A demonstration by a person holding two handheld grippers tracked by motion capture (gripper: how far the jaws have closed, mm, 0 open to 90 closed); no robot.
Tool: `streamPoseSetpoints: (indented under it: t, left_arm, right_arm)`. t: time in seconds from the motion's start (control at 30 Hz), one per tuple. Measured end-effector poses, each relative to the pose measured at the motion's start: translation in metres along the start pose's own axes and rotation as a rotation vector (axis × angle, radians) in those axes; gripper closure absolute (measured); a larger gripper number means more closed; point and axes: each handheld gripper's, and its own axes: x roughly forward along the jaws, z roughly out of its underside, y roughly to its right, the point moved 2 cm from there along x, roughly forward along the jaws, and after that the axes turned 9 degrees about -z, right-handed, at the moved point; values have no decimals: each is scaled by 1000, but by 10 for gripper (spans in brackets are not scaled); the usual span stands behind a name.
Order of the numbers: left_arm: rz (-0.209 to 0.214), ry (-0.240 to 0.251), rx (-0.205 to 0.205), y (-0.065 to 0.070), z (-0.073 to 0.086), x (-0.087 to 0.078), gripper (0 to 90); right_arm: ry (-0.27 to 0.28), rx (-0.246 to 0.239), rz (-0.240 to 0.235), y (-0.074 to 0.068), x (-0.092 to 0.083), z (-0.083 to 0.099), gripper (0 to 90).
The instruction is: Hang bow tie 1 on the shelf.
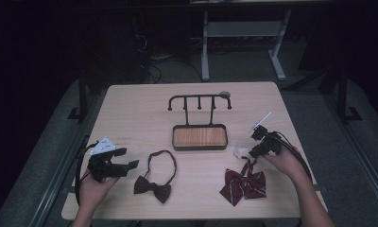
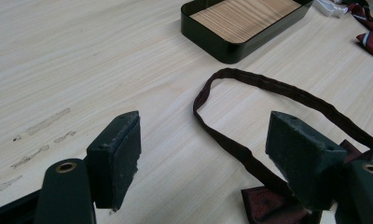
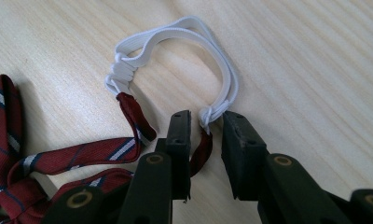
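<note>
Right gripper (image 3: 205,123) astride white elastic (image 3: 184,32) (jaws narrowly apart), red bow tie (image 3: 17,154)

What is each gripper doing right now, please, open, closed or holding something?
Left gripper: open, holding nothing, beside the dark bow tie.
Right gripper: jaws narrowed around the striped bow tie's strap end, pads not clearly pressing it.

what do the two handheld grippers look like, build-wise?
Both are black. The left gripper carries a grey three-cornered plate on top and a black cable looping off its side. Its fingers are blocky, faced with dark worn pads, with brass-ringed holes in the arms behind. The right gripper has the same fingers, plus a black cable. Forearms are bare, no sleeves.
</note>
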Motion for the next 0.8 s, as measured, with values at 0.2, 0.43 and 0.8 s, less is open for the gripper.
streamPoseSetpoints:
  t: [0.2,0.43,0.8]
  left_arm:
    - [-3,8,4,2,-1,-1,264]
    - [-2,14,6,1,-1,0,264]
    - [-1,14,1,1,-1,-1,264]
  right_arm:
    - [-10,1,14,1,1,0,754]
    - [-22,-25,12,-1,1,0,841]
    - [16,-61,-42,-13,-13,-3,845]
